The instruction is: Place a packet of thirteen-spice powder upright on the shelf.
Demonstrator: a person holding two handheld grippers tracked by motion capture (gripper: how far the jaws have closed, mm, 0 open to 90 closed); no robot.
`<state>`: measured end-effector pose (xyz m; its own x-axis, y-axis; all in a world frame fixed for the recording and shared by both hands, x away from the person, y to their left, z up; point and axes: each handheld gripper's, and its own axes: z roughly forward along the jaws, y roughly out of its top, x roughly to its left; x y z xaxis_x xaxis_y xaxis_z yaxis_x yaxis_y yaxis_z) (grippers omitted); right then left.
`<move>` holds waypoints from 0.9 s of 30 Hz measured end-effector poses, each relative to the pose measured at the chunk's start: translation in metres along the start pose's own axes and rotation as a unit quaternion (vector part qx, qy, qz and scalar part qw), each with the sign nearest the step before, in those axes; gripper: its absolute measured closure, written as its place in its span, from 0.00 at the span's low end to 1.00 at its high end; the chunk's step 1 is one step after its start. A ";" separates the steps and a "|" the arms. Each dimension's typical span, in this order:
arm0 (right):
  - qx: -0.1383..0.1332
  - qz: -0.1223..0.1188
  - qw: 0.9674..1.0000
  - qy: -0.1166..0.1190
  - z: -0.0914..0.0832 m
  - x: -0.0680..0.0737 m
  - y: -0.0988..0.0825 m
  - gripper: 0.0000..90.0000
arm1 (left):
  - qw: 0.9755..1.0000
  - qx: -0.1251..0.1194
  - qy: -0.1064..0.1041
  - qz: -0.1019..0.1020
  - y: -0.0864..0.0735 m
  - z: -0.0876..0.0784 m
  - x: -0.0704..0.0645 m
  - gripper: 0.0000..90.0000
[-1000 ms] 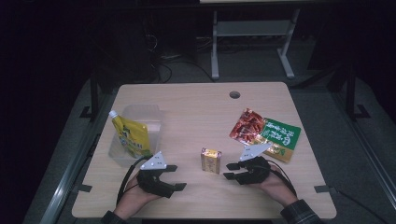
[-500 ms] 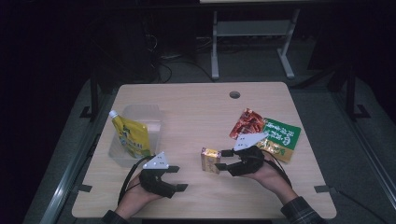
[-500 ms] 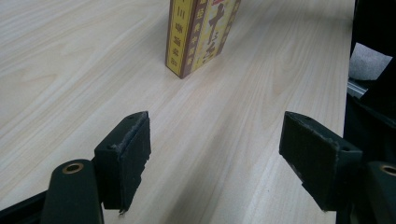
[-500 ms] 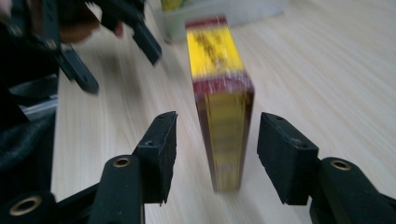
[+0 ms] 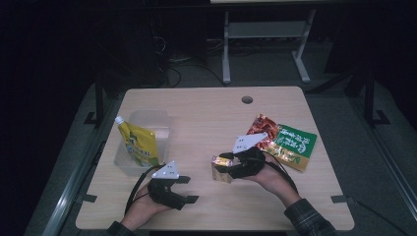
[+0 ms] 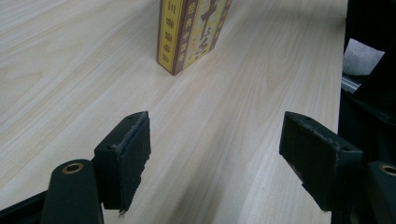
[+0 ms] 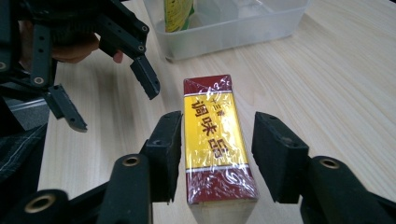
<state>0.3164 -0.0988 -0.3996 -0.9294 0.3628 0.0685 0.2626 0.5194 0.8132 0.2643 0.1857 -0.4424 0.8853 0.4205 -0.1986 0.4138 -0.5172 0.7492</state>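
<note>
I count one red-and-yellow box (image 7: 215,140) standing near the middle of the table's (image 5: 206,105) near edge, one clear tub (image 5: 147,123) with one yellow pouch (image 5: 138,143) in it toward the left edge, and two flat packets, one red (image 5: 261,129) and one green (image 5: 293,145), toward the right edge. My right gripper (image 7: 215,156) straddles the box, its jaws just closing yet with a gap showing on the right side. My left gripper (image 6: 215,154) rests by the near edge, jaws wide with nothing between them.
</note>
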 end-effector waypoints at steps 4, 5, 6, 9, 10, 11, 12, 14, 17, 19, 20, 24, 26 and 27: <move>-0.003 0.000 1.000 0.004 -0.001 -0.001 0.000 0.66 | 1.000 -0.001 -0.002 0.000 0.001 0.000 0.000 0.27; -0.004 0.001 1.000 0.005 -0.001 0.000 0.000 0.68 | 1.000 -0.001 -0.002 0.000 0.001 0.000 0.000 0.27; -0.004 0.000 1.000 0.004 -0.002 0.000 0.000 0.70 | 1.000 -0.001 -0.002 0.000 0.001 0.000 0.000 0.27; -0.003 -0.005 1.000 0.003 -0.002 0.000 0.000 0.73 | 1.000 -0.001 -0.003 0.001 0.001 0.000 0.001 0.27; -0.003 -0.007 1.000 0.002 -0.002 0.000 0.000 0.73 | 1.000 -0.001 -0.003 0.001 0.001 0.000 0.001 0.27; -0.003 -0.009 1.000 0.001 -0.002 0.000 0.000 0.73 | 1.000 -0.001 -0.002 0.001 0.001 0.000 0.001 0.27; -0.003 -0.011 1.000 -0.001 -0.002 0.000 0.000 0.74 | 1.000 -0.001 -0.002 0.002 0.001 0.000 0.001 0.27; -0.001 -0.020 1.000 -0.003 -0.002 0.000 0.000 0.74 | 1.000 -0.001 -0.002 0.002 0.001 0.000 0.000 0.27; -0.003 -0.020 1.000 0.002 -0.003 0.000 0.000 0.74 | 1.000 -0.001 -0.002 0.002 0.001 0.000 0.000 0.27; -0.008 -0.018 1.000 0.004 -0.003 0.000 0.001 0.74 | 1.000 -0.004 -0.005 -0.004 0.000 0.002 -0.001 0.27; -0.010 -0.019 1.000 0.004 -0.004 -0.001 0.002 0.74 | 1.000 -0.002 -0.005 -0.003 0.000 0.002 -0.001 0.27; -0.010 -0.025 1.000 0.004 -0.004 -0.004 0.009 0.74 | 1.000 0.003 -0.006 0.003 0.000 0.005 -0.003 0.27; -0.011 -0.025 1.000 0.004 -0.004 -0.005 0.013 0.74 | 1.000 0.005 -0.008 0.006 0.000 0.006 -0.004 0.27; -0.010 -0.026 1.000 0.003 -0.003 -0.006 0.015 0.75 | 1.000 0.006 -0.008 0.005 -0.001 0.006 -0.005 0.27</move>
<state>0.3255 -0.0955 -0.3856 -0.9434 0.3304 0.0297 0.2087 0.5214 0.8274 0.2613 0.1792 -0.4459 0.8931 0.4023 -0.2011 0.4064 -0.5303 0.7441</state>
